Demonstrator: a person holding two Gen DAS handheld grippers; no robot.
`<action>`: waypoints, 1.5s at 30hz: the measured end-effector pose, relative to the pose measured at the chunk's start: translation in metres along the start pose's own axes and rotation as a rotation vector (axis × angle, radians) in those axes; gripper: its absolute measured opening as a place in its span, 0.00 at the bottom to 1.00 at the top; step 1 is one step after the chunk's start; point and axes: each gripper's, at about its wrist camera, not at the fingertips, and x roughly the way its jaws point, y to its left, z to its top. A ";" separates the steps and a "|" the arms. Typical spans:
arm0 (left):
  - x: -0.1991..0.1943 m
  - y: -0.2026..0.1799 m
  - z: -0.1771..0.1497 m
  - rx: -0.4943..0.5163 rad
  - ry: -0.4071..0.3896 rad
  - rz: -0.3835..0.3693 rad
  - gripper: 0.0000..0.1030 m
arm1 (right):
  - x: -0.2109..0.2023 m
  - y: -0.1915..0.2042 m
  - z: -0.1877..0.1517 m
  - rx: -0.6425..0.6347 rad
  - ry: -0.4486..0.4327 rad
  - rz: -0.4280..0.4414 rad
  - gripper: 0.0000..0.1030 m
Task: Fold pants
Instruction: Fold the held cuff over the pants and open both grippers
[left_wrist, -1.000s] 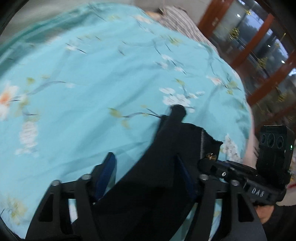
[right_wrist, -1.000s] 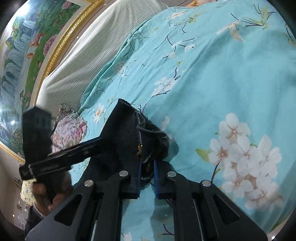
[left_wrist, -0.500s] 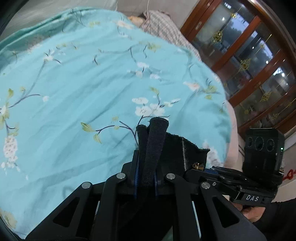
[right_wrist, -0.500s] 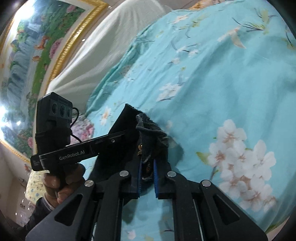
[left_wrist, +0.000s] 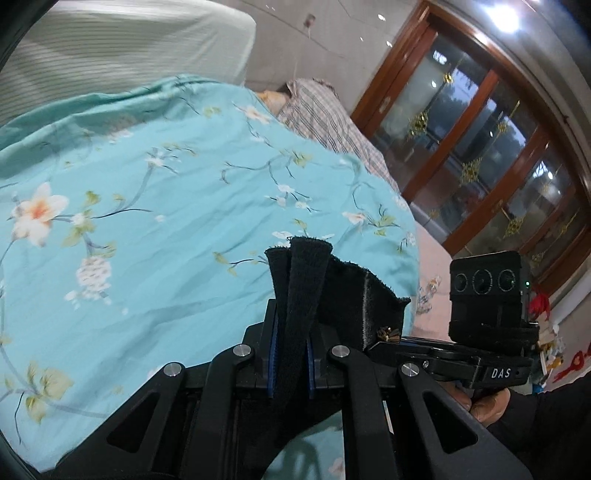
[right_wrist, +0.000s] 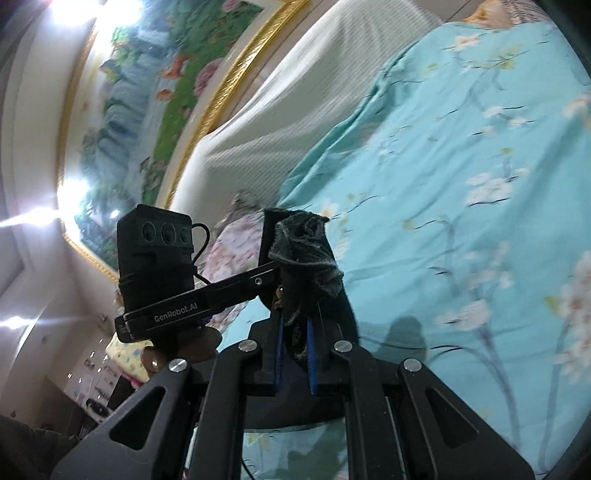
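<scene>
Black pants (left_wrist: 354, 295) are held up over a turquoise floral bedspread (left_wrist: 147, 221). My left gripper (left_wrist: 291, 354) is shut on an upright fold of their edge. Just to its right, my right gripper (left_wrist: 386, 338) pinches the same edge near a small brass button, a hand around its handle. In the right wrist view my right gripper (right_wrist: 295, 347) is shut on a bunched, frayed bit of the pants (right_wrist: 306, 251). My left gripper (right_wrist: 273, 275) reaches in from the left and meets the cloth beside it. The rest of the pants hangs below, hidden by the gripper bodies.
A white striped headboard cushion (left_wrist: 110, 55) backs the bed. A plaid cloth (left_wrist: 321, 114) lies at the far corner, before wood-framed glass doors (left_wrist: 480, 147). A gold-framed painting (right_wrist: 147, 92) hangs on the wall, with a pink floral pillow (right_wrist: 229, 243) below it.
My left gripper's jaws closed on the pants fold. Both grippers then rose and tipped upward, lifting the pants edge off the bedspread; more of the room shows.
</scene>
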 end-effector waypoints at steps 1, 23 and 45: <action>-0.008 0.004 -0.005 -0.018 -0.014 0.001 0.10 | 0.002 0.003 -0.001 -0.001 0.005 0.010 0.11; -0.066 0.094 -0.115 -0.266 -0.084 0.064 0.10 | 0.103 0.028 -0.066 0.017 0.293 0.095 0.11; -0.099 0.139 -0.184 -0.508 -0.122 0.135 0.14 | 0.145 0.043 -0.104 -0.156 0.464 -0.025 0.40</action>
